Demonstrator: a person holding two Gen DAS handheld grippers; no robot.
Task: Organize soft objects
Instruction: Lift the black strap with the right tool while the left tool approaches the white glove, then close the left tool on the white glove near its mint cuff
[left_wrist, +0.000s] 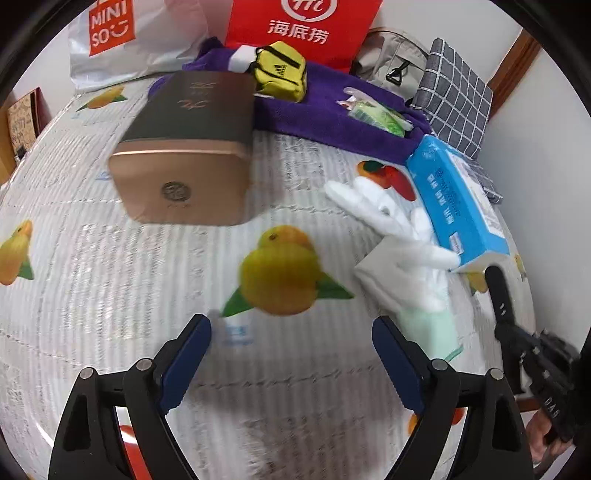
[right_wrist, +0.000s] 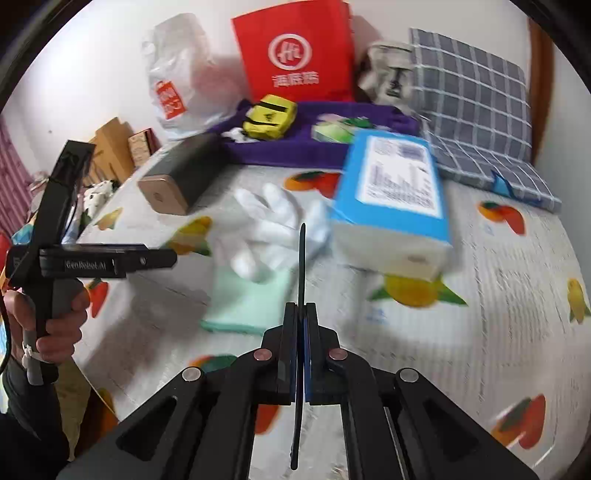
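A: Glove (left_wrist: 402, 240), the white one, where is it from the fingers?
B: In the left wrist view the left gripper (left_wrist: 291, 354) has its fingers wide apart and nothing between them. The glove lies on the bed (left_wrist: 110, 280) at about two o'clock from them, flat, with a pale green cuff; the cuff end is just beside the right-hand finger (left_wrist: 391, 354).
A: And the other hand?
B: The right gripper (right_wrist: 303, 332) has its fingers pressed together on a thin dark flat piece (right_wrist: 302, 258); I cannot tell what this piece is. In that view the glove is at about eleven o'clock, just beyond the tips.
A: What is around the glove?
B: A blue tissue pack (left_wrist: 461, 199) lies at its three o'clock side, touching or almost touching. A gold and dark box (left_wrist: 188, 155) is at ten o'clock, apart from it. Farther, at twelve o'clock, a purple cloth (left_wrist: 325, 114) carries a yellow pouch (left_wrist: 282, 70), and behind stands a red bag (left_wrist: 303, 26).
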